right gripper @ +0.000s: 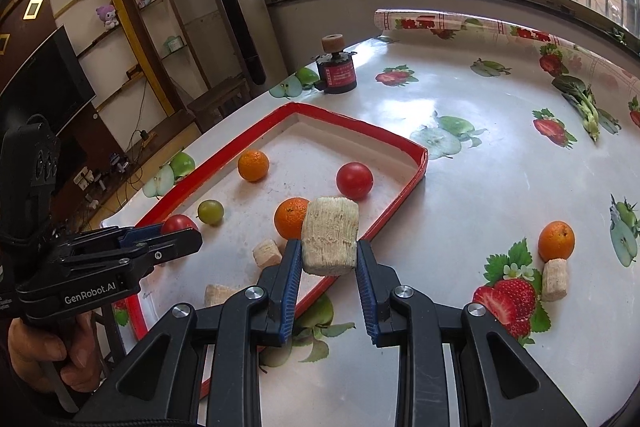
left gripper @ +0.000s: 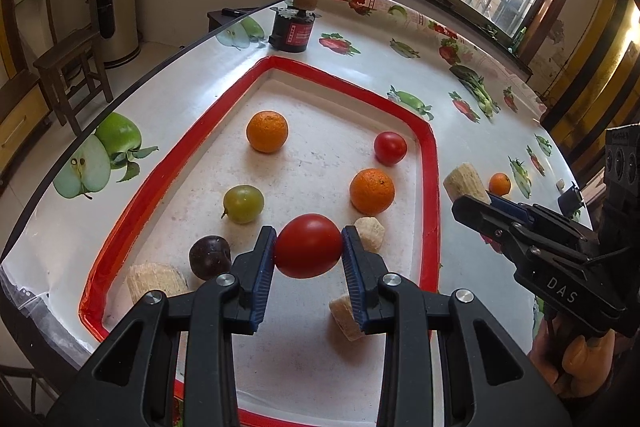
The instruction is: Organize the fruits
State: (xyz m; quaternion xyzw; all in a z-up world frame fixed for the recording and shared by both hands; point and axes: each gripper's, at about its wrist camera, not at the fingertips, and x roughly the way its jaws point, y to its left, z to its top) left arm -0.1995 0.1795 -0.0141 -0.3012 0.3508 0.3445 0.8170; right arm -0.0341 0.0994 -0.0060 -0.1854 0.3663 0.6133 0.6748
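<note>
L gripper point(left gripper: 308, 247) is clamped on a red tomato point(left gripper: 309, 246), held just above the tray point(left gripper: 430, 163) floor, between the plum point(left gripper: 210, 257) and a pale cane chunk point(left gripper: 370, 233). R gripper point(right gripper: 329, 247) is clamped on a bigger cane piece point(right gripper: 330, 235), hanging over the tray's near rim. Imo next: bring both fully inside the rim, go low before letting go since the tomato will roll; pick a bare spot away from the orange point(left gripper: 372, 191) and green grape point(left gripper: 243, 203). An orange w/ one cane bit point(right gripper: 554, 279) sits outside on the table point(right gripper: 460, 187). Surface: glossy fruit-print cloth, slippery-looking. Room: barred windows, shelves, TV, tall AC unit.
</note>
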